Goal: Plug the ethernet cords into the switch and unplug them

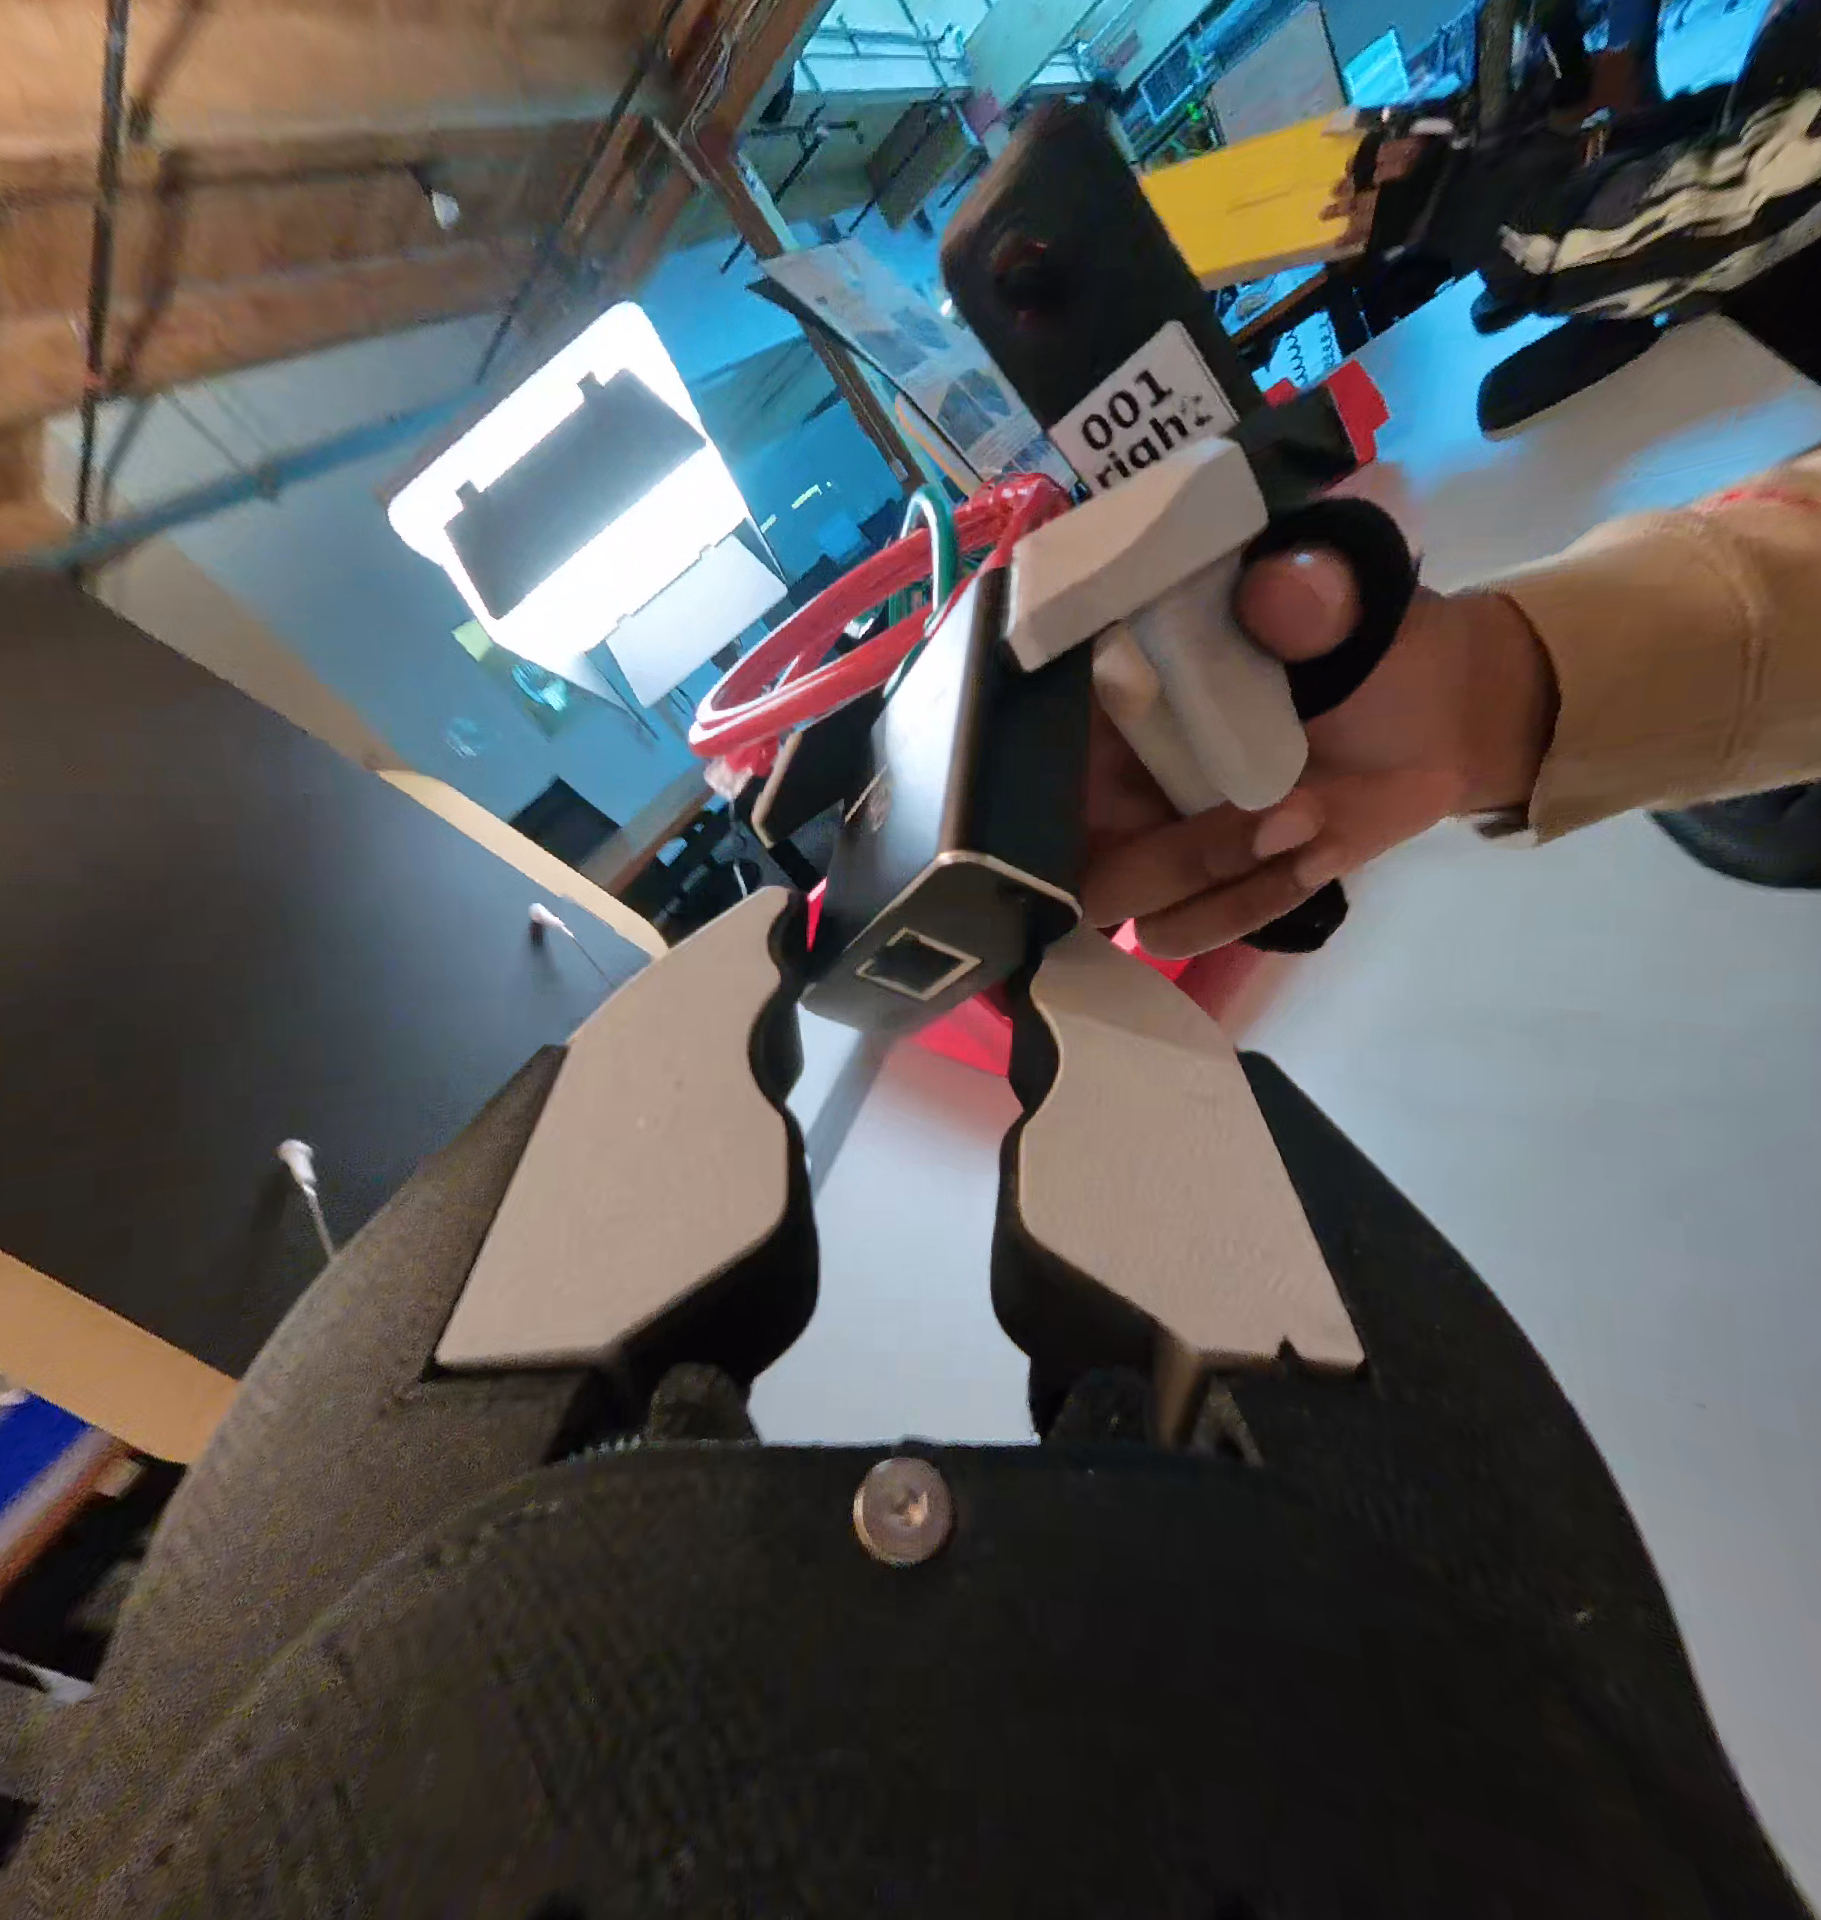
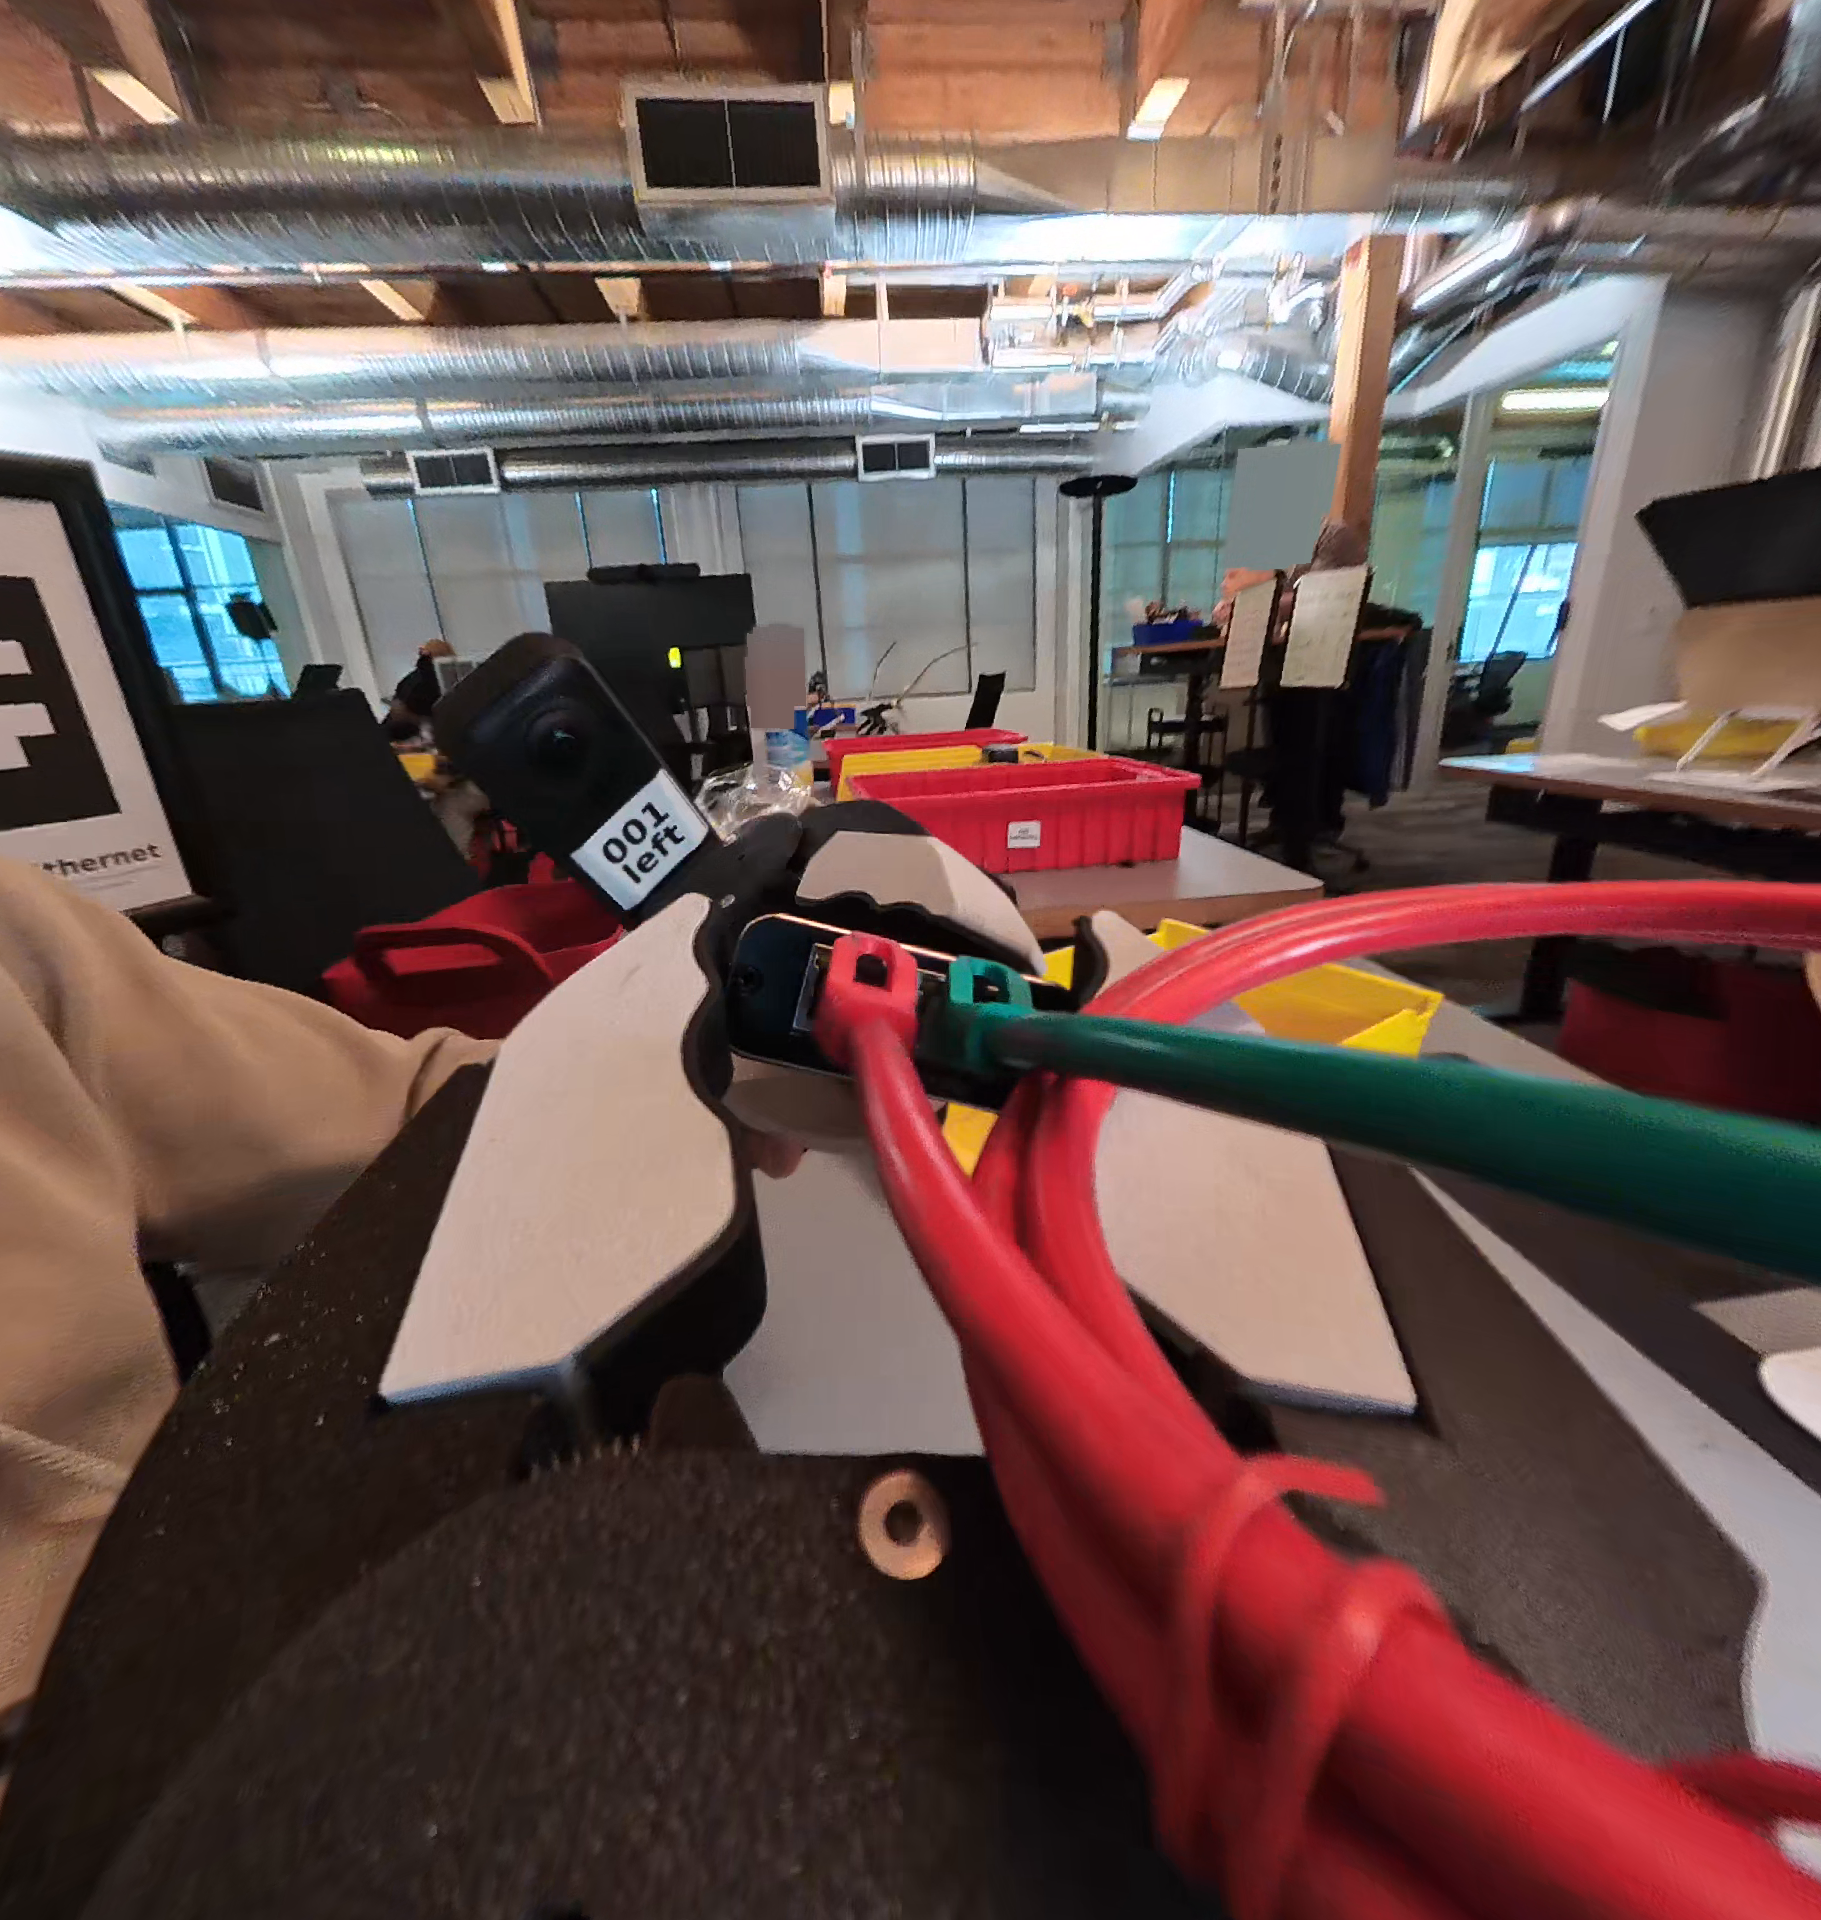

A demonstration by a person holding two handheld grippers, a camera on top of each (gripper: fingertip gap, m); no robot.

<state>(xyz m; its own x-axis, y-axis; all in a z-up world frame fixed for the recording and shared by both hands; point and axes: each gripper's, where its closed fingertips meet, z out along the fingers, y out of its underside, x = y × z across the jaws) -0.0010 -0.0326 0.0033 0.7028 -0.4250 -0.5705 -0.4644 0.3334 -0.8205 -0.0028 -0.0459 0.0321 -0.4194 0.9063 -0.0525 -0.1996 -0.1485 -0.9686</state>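
Note:
The black switch (image 1: 927,810) is held in the air between both grippers. My left gripper (image 1: 911,945) is shut on its near end, where one empty port faces me. My right gripper (image 2: 890,966) is shut on the switch (image 2: 771,997) at its port side. It also shows in the left wrist view, with one white finger (image 1: 1124,561) flat on the far end. A red plug (image 2: 864,987) and a green plug (image 2: 979,997) sit in the ports. The green cord (image 2: 1405,1112) and the tied red cords (image 2: 1145,1351) run back over my right gripper.
Red bins (image 2: 1031,821) and a yellow bin (image 2: 1332,1008) stand on tables beyond. A red bag (image 2: 470,956) lies at the left. A black panel (image 1: 158,883) stands to the left of the white table (image 1: 1508,1143). A framed sign (image 2: 23,707) stands at far left. Both grippers' tips are close together, under 4 cm apart.

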